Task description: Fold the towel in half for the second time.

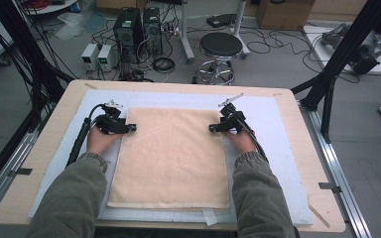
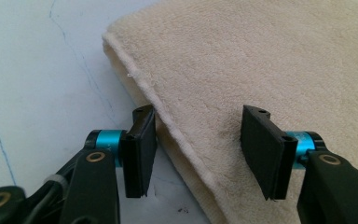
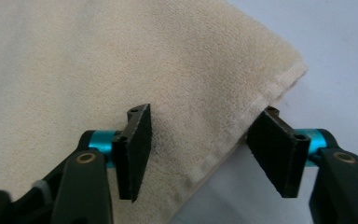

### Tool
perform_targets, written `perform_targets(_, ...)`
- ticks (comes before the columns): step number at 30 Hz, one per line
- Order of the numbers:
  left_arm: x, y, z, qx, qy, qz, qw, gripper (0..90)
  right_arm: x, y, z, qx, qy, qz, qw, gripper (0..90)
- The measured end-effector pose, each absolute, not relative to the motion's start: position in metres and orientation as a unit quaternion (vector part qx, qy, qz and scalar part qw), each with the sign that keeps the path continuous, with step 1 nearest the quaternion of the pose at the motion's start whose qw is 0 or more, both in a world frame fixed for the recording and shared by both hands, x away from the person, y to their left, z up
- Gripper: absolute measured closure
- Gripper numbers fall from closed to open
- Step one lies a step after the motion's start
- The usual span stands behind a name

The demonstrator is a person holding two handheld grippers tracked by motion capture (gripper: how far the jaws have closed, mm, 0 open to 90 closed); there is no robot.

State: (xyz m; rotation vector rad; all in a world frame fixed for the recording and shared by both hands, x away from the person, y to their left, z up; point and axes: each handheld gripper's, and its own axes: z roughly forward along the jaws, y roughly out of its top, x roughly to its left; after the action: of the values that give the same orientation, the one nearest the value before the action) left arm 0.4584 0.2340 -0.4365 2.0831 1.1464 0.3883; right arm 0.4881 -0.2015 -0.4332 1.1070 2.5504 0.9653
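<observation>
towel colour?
Plain cream-beige towel, no pattern; clearest in the left gripper view.

It looked like a lab: computer towers [image 1: 138, 27], power supplies [image 1: 98, 55], tangled cables [image 1: 164, 63] and a stool [image 1: 220, 47] stood beyond the table [image 1: 54, 131].

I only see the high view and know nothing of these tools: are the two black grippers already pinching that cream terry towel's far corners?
Observer: Not yet. In the left gripper view, the left gripper has its jaws apart, straddling the cream terry towel's hemmed edge.
Operator: And the right one?
Observer: Much the same. The right gripper holds one jaw over the towel and the other outside it, above the pale mat.
</observation>
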Motion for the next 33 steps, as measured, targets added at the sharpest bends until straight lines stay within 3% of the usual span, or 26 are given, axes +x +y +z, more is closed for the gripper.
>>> perform_targets(4, 0.457, 0.232, -0.435, 0.812, 0.436, 0.135, 0.363, 62.7, 0.485, -0.201, -0.433, 0.375, 0.860, 0.334, 0.089, 54.9)
perform_targets(6, 0.457, 0.233, -0.435, 0.809, 0.442, 0.128, 0.367, 64.7, 0.484, -0.201, -0.433, 0.374, 0.859, 0.338, 0.085, 60.2)
perform_targets(10, 0.458, 0.235, -0.436, 0.805, 0.445, 0.113, 0.376, 74.1, 0.486, -0.202, -0.434, 0.364, 0.861, 0.353, 0.048, 80.1)
perform_targets(16, 0.458, 0.237, -0.434, 0.802, 0.446, 0.114, 0.381, 81.6, 0.487, -0.205, -0.434, 0.365, 0.858, 0.360, 0.038, 81.9)
perform_targets(24, 0.449, 0.243, -0.414, 0.798, 0.421, 0.140, 0.407, 82.9, 0.479, -0.210, -0.411, 0.336, 0.859, 0.382, 0.063, 82.4)
perform_targets(33, 0.394, 0.253, -0.382, 0.798, 0.355, 0.180, 0.452, 82.9, 0.427, -0.215, -0.360, 0.265, 0.866, 0.416, 0.084, 82.4)
